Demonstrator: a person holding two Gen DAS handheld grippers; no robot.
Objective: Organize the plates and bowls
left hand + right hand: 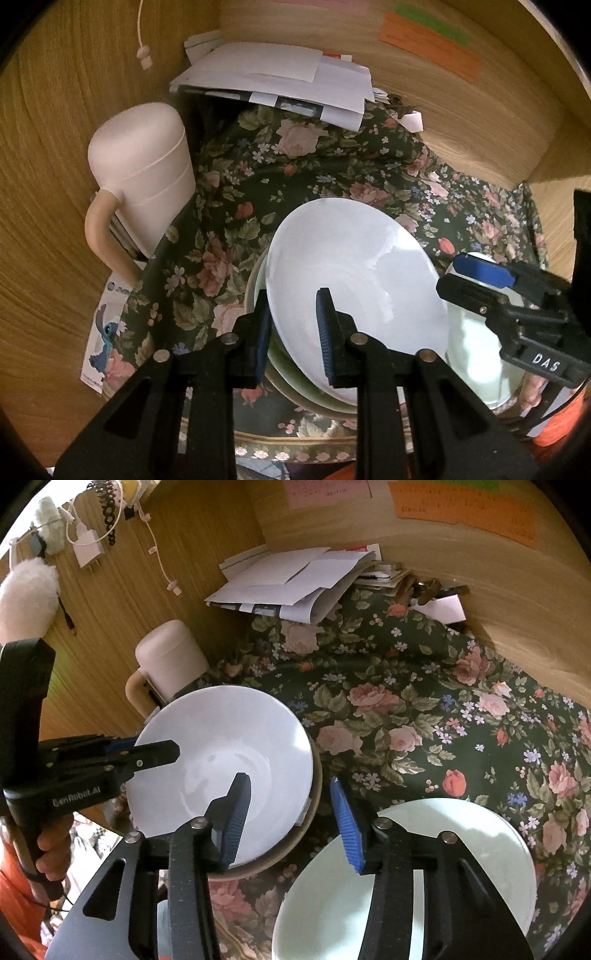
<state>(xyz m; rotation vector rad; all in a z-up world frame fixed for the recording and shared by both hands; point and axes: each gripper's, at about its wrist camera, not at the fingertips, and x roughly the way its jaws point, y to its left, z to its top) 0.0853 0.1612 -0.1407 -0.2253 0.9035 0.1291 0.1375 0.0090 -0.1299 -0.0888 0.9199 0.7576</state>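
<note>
A white bowl [221,771] sits nested on a stack of dishes on the flower-patterned counter [424,709], with the left gripper [295,336] pinching its near rim: one blue pad lies inside the bowl and the other outside against the wall, and the jaws stand close together on the thin edge. To the right of the white bowl, the right gripper [291,819] straddles the bowl's far rim with its jaws spread; one pad hangs over the bowl's inside, the other outside it, and neither appears to press on anything. Just right of the white bowl stands a pale green bowl [406,878], apart from the stack. Under the white bowl a greenish dish [295,380] and a tan rim [291,849] show, so the stack seems to hold at least two more pieces. Behind and left of the white bowl stands a cream lidded jug [144,184], and farther behind lies a heap of papers [280,77] against the wooden wall. The white bowl looks glazed ceramic: stiff, fairly heavy for a rim pinch, slick under the pads and liable to chip or break if it knocks the stack. The rim is the only practical hold, taken deep enough that the pad bears on the wall rather than the lip, and the bowl will likely tilt under its own weight when held from one side.
</note>
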